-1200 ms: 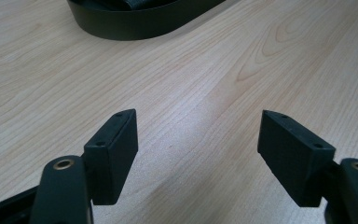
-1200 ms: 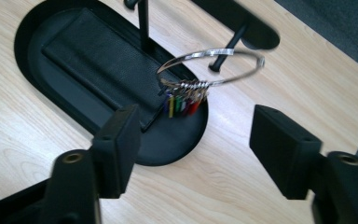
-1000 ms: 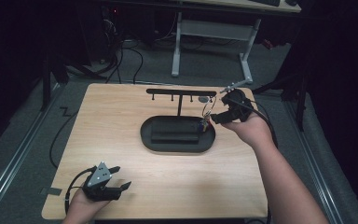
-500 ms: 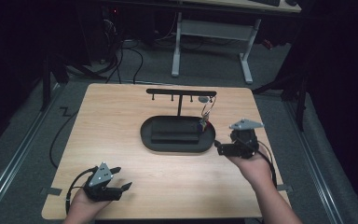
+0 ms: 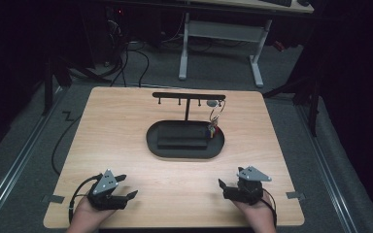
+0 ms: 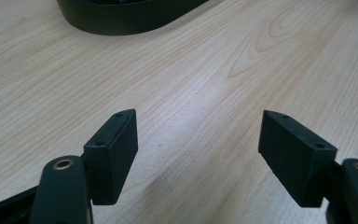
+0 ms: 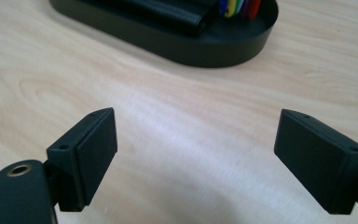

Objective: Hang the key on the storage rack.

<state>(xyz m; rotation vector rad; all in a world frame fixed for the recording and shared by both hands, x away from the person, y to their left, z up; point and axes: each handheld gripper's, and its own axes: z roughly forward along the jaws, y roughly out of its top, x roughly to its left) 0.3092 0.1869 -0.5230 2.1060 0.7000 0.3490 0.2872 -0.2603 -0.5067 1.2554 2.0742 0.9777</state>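
Observation:
A black oval tray (image 5: 184, 145) with a T-shaped hook stand (image 5: 188, 95) sits at the middle of the wooden table (image 5: 116, 126). A key ring with coloured tags (image 5: 213, 124) hangs from the stand's right end, down to the tray. My left gripper (image 5: 127, 187) rests near the front left edge. In the left gripper view it (image 6: 198, 140) is open over bare wood. My right gripper (image 5: 223, 190) is near the front right edge. Its jaws have just been opening, and in the right gripper view it (image 7: 198, 149) is open with nothing between them, facing the tray (image 7: 223, 51).
The table's front edge runs just under both hands. A white-legged desk (image 5: 218, 43) stands beyond the table's far edge, with cables (image 5: 131, 53) on the grey floor. A cable (image 5: 60, 141) also trails off the table's left side.
The right hand has come away from the stand's right end and dropped to the table's front right. The key ring stays hanging on the stand. The left gripper has kept still.

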